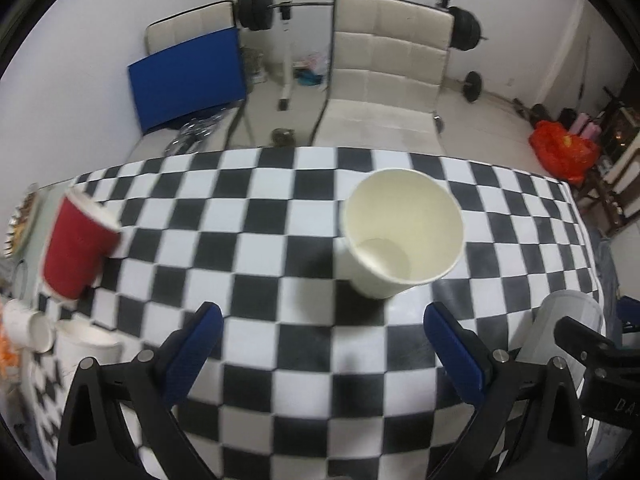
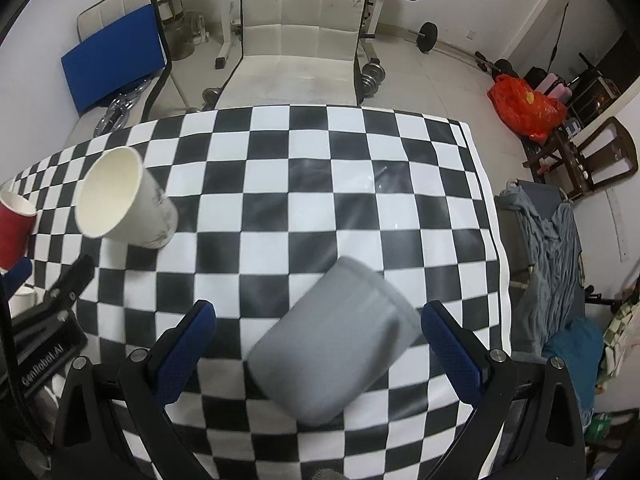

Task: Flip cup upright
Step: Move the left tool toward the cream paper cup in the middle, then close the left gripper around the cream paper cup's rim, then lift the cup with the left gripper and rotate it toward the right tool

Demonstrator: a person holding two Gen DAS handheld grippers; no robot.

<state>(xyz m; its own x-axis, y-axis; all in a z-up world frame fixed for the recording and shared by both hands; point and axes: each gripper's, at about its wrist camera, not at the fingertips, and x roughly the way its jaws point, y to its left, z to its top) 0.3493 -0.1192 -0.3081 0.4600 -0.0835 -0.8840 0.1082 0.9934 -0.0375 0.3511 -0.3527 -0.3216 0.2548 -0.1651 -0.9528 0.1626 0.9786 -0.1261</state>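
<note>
Right gripper (image 2: 318, 322): jaws standing wide, released, gripping nothing. The grey cup (image 2: 334, 344) is lying between the two blue pads (image 2: 184, 348), blurred, closed base toward the camera, mouth facing away to the far right. Cannot tell whether it is resting on the checkered tablecloth (image 2: 320, 168) or tipping; its rim is sitting close to the right pad, possibly touching it.

Left gripper (image 1: 322, 344): jaws also spread and released, nothing between the pads. Just beyond its tips the white paper cup (image 1: 400, 236) is sitting mouth-up, apparently upright already. The grey cup is showing at the right edge of this view (image 1: 568, 320), behind the other tool's black frame.

Farther left, a red cup (image 1: 78, 244) is appearing mouth-up near the table's left edge, blurred. Spare white cups (image 1: 32, 326) are lying near left.

Beyond the table: a white chair (image 1: 384, 80), a blue panel (image 1: 186, 80), barbell weights.

Judgement: the grey cup looks like the one remaining to right.

Risks:
- Cup sitting off-centre toward the right pad; closing could be pushing it sideways so that it rolls rather than being pinched.
- Smooth round wall plus an angled axis could be letting it squirt out of the pads.
- The table's right edge is near; a rolling cup could be dropping off it.
</note>
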